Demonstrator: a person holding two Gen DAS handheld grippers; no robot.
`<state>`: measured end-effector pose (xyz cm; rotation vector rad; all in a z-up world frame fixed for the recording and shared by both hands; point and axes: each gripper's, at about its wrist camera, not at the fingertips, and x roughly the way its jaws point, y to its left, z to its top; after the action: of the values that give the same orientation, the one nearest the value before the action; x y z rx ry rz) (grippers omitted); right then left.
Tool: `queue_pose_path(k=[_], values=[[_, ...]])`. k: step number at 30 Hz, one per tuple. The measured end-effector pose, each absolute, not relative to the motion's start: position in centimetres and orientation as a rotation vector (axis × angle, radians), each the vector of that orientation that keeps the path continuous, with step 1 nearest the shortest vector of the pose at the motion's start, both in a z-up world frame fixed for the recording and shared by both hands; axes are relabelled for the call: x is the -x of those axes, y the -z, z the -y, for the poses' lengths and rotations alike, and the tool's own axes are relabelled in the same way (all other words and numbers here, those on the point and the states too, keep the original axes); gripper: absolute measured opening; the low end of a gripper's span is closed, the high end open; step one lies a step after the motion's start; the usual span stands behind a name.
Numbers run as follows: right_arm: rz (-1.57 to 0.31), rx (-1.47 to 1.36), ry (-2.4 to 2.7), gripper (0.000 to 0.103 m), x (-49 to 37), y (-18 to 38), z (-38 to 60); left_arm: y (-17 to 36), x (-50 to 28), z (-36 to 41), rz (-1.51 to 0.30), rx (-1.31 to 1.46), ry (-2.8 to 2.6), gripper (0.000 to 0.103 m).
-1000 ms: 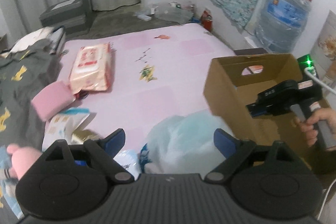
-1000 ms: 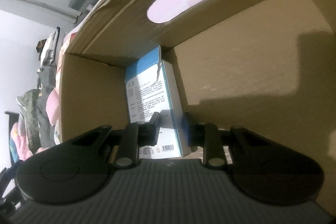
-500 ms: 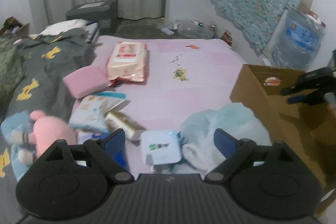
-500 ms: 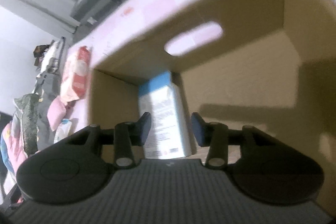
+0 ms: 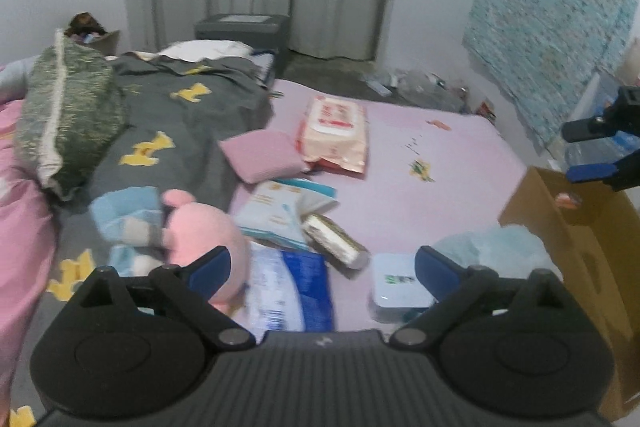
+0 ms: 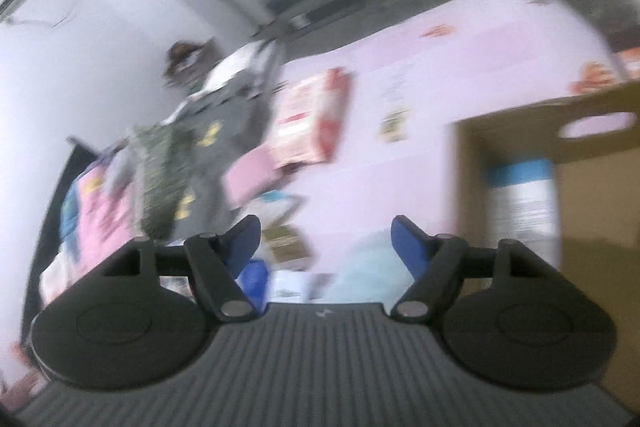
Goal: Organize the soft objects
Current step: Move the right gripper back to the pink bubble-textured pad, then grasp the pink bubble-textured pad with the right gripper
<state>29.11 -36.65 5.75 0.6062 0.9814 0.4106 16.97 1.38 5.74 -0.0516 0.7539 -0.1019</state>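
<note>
Left claw (image 5: 320,265): jaws spread wide and opening, nothing between the pads; held above the near clutter on the bed.
Right claw (image 6: 326,237): jaws opening, nothing gripped; seen blurred, above the bed beside the cardboard box (image 6: 600,195). In the left wrist view its blue fingertips (image 5: 592,173) are seen at the right edge, over the box.
Bed (image 5: 460,163): covered by a pink sheet, with a grey blanket (image 5: 176,131) and a green pillow (image 5: 64,115) on its left part.
Cardboard box: stood at the right edge of the bed, top open, with an oval handle hole in its wall.
Blue-and-white pack (image 6: 520,199): stood upright inside the box, against its far wall.
Pink plush toy (image 5: 200,231): lain on the blanket's edge, just behind the left fingertip (image 5: 204,269) of the left claw.
Wet-wipes pack (image 5: 334,135): lain flat mid-bed, touching a pink cushion (image 5: 260,155).
Small packs: a blue-and-white pouch (image 5: 288,291), a tissue pack (image 5: 280,211) and a white tub (image 5: 396,291) gathered in front of the left claw.
Pale plastic bag (image 5: 492,247): lain between the tub and the box.
</note>
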Motion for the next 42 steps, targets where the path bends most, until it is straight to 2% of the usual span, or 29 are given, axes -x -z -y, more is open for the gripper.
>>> queue_pose_path(k=[9, 17, 23, 31, 35, 42], values=[[-1.128, -0.615, -0.51, 0.073, -34.3, -5.9, 25.8, -7.5, -18.6, -6.1, -0.743, 0.013, 0.132, 0.099], [-1.202, -0.609, -0.492, 0.074, -41.3, -3.4, 17.4, -9.1, -24.1, -8.8, -0.688, -0.104, 0.184, 0.103], [-1.303, -0.66, -0.48, 0.074, -46.4, 2.0, 12.8, -6.2, -31.5, -9.1, -0.744, -0.205, 0.24, 0.103], [-1.37, -0.808, -0.404, 0.072, -52.0, 9.1, 12.1, -0.1, -38.9, -5.8, -0.782, -0.475, 0.367, 0.102], [-1.389, -0.856, -0.376, 0.065, -53.1, 11.3, 12.5, 1.9, -41.8, -5.1, -0.826, -0.472, 0.431, 0.102], [-1.4, -0.919, -0.384, 0.064, -54.1, 12.9, 13.6, 3.5, -46.1, -4.4, -0.876, -0.479, 0.522, 0.102]])
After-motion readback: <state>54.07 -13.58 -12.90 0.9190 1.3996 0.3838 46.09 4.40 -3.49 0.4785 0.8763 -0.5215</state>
